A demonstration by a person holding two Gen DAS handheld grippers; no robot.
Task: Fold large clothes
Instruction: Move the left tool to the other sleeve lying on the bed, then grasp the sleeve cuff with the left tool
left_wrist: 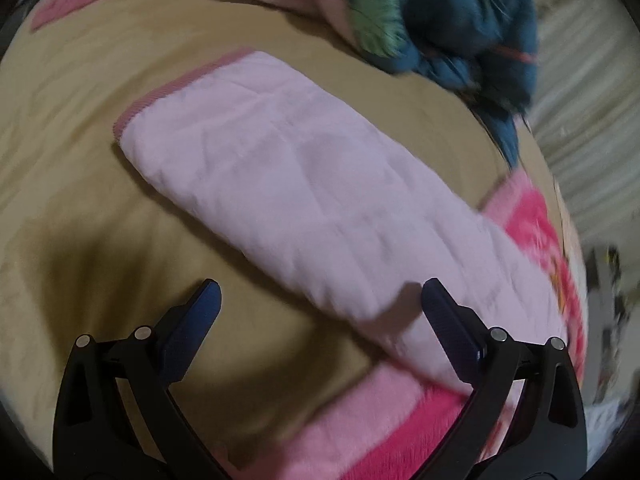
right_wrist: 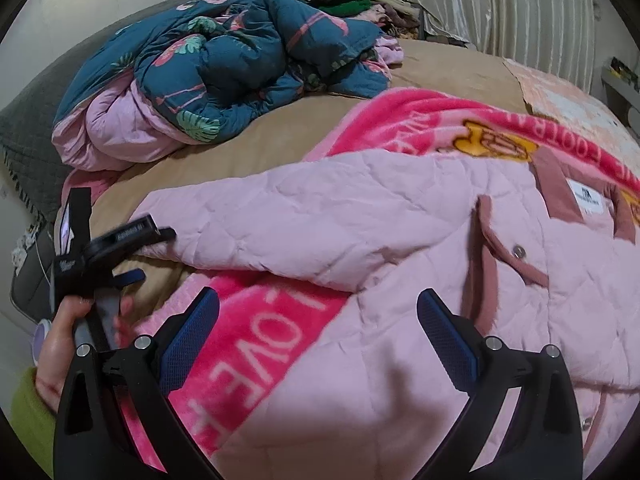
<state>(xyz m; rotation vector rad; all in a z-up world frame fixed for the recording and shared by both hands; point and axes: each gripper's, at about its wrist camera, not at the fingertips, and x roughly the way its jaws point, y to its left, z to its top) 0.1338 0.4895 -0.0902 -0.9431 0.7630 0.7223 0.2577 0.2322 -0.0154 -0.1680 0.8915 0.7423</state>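
Pink quilted jacket (right_wrist: 420, 232) is lying on the fleece blanket (right_wrist: 256, 332); we are hovering both grippers, left gripper (left_wrist: 320, 300) and right gripper (right_wrist: 318, 308), gaping wide and empty, risking pinching blanket along with its sleeve (left_wrist: 280, 184).

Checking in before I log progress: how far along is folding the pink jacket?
Barely started. The jacket lies spread on the bed, one sleeve stretched out straight, nothing visibly folded. Nothing is in hand: the left hand-held gripper and right hand-held gripper are both open. All folds remain.
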